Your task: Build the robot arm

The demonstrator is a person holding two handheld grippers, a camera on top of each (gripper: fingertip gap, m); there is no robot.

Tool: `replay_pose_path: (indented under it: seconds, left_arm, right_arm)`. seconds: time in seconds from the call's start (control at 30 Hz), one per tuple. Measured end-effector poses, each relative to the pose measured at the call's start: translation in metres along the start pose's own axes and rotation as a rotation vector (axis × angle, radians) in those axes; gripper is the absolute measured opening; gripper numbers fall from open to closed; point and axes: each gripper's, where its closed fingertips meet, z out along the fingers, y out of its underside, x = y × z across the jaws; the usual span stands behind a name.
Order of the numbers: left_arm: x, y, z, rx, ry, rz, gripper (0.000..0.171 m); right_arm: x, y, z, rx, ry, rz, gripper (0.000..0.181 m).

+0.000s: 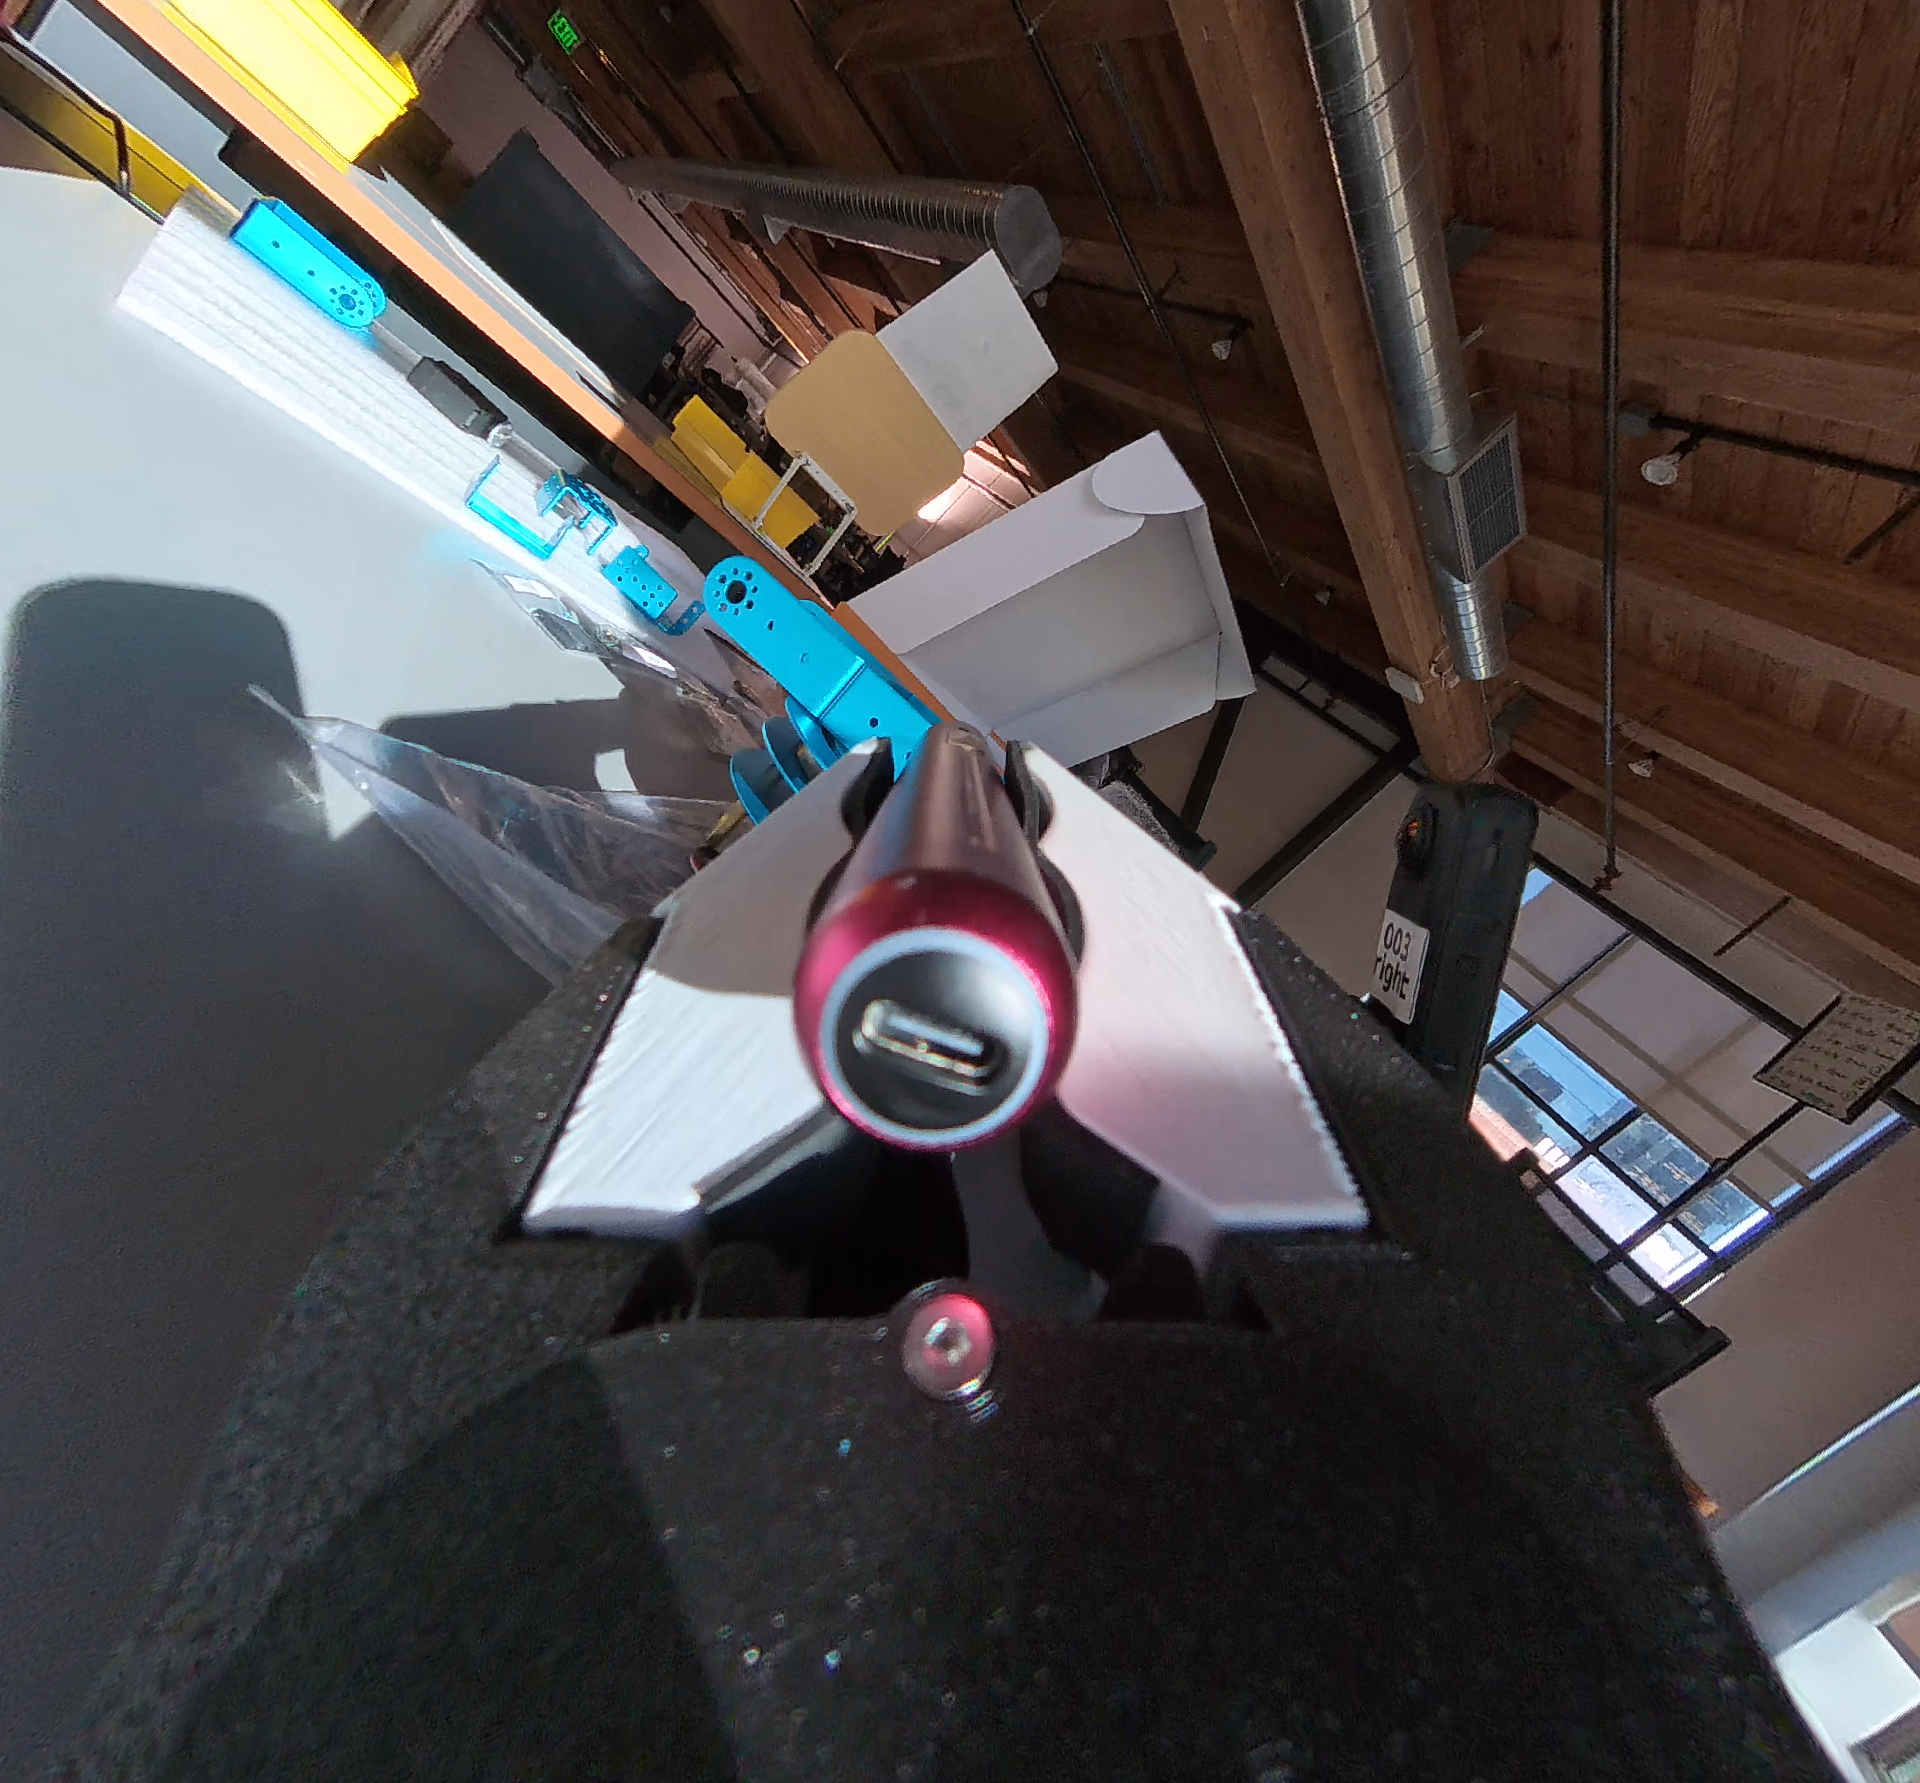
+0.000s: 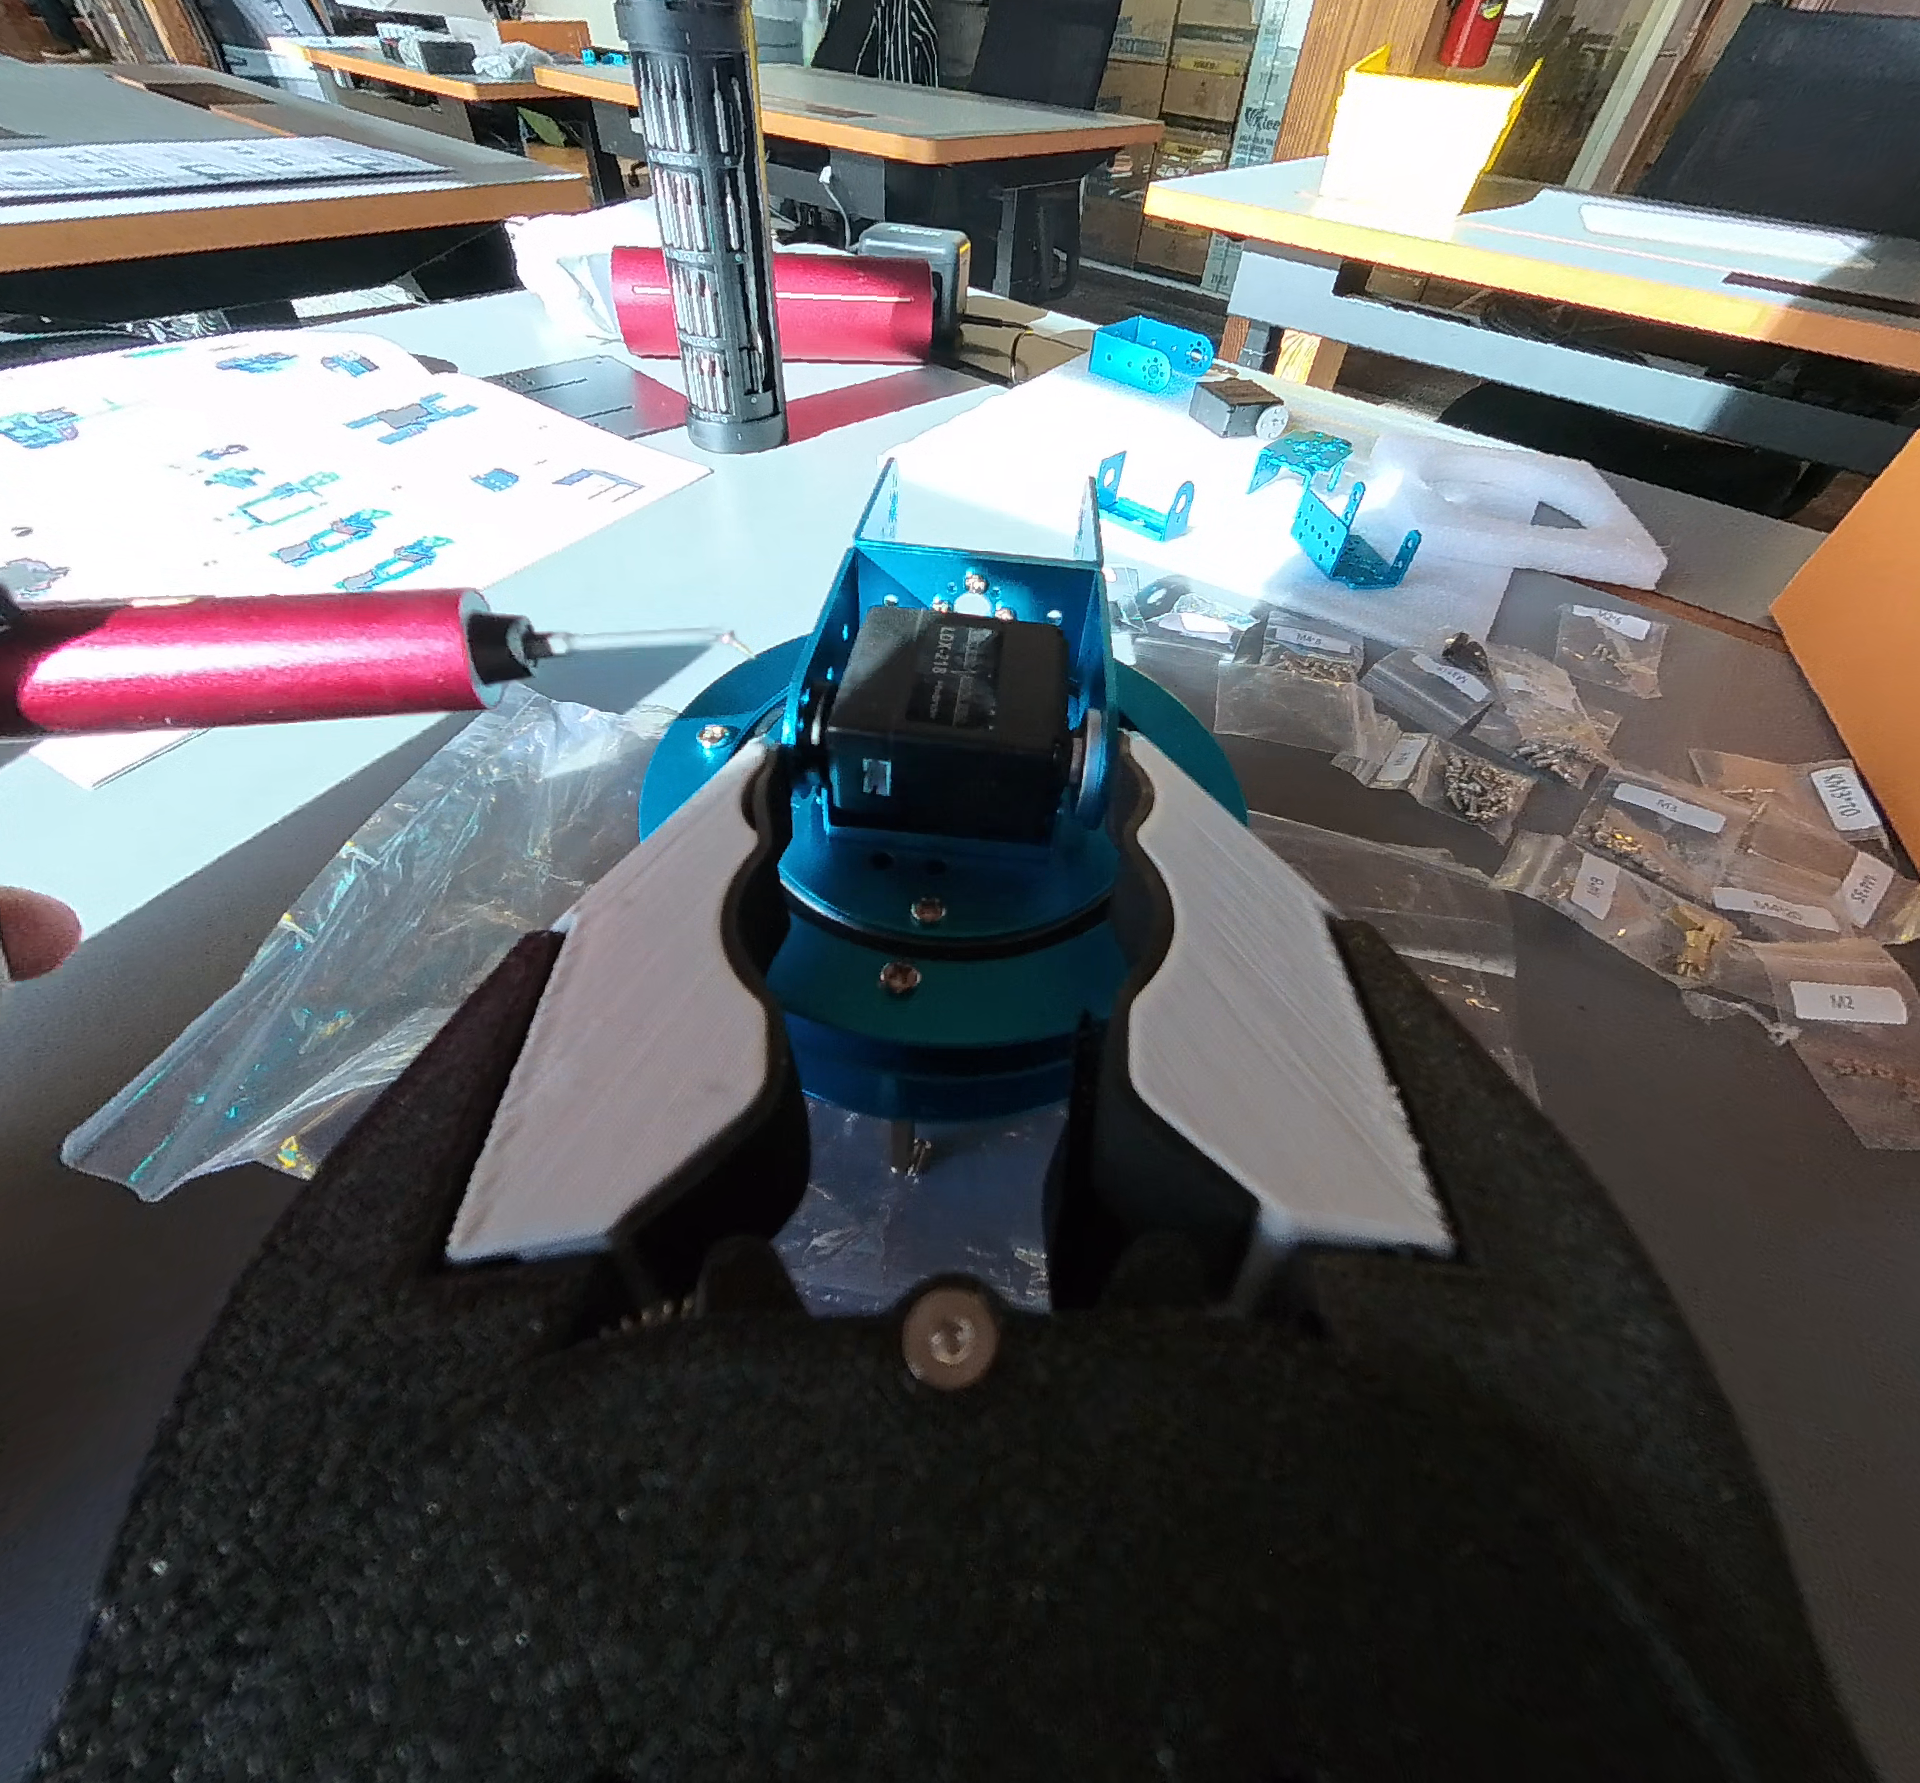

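My left gripper (image 1: 943,754) is shut on a red electric screwdriver (image 1: 935,944); the screwdriver's rear end with its charging port faces the camera. The screwdriver points at a blue metal assembly (image 1: 821,663) just beyond the white fingers (image 1: 1164,1006). In the right wrist view my right gripper (image 2: 951,759) is closed on the same blue assembly (image 2: 935,995), a round base carrying a bracket with a black servo (image 2: 945,715). The screwdriver (image 2: 249,658) comes in from the left. Its thin bit (image 2: 665,639) ends just left of the bracket, above the base's rim.
A black bit holder (image 2: 717,216) stands behind, with a red tube (image 2: 831,305) lying by it. An instruction sheet (image 2: 291,455) lies at the left and a clear bag (image 2: 364,902) under the base. Loose blue brackets (image 2: 1351,538), white foam (image 2: 1507,507) and several screw bags (image 2: 1558,777) lie at the right.
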Motion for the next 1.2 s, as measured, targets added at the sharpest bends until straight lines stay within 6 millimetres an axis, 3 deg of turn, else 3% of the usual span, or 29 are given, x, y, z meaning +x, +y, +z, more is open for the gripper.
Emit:
replay_pose_path:
  seconds: [1.2]
  left_arm:
    - [-0.001,0.013,0.005,-0.051,0.033,-0.011,0.02]
  right_arm:
    - [0.0,0.0,0.0,0.001,0.002,-0.002,0.06]
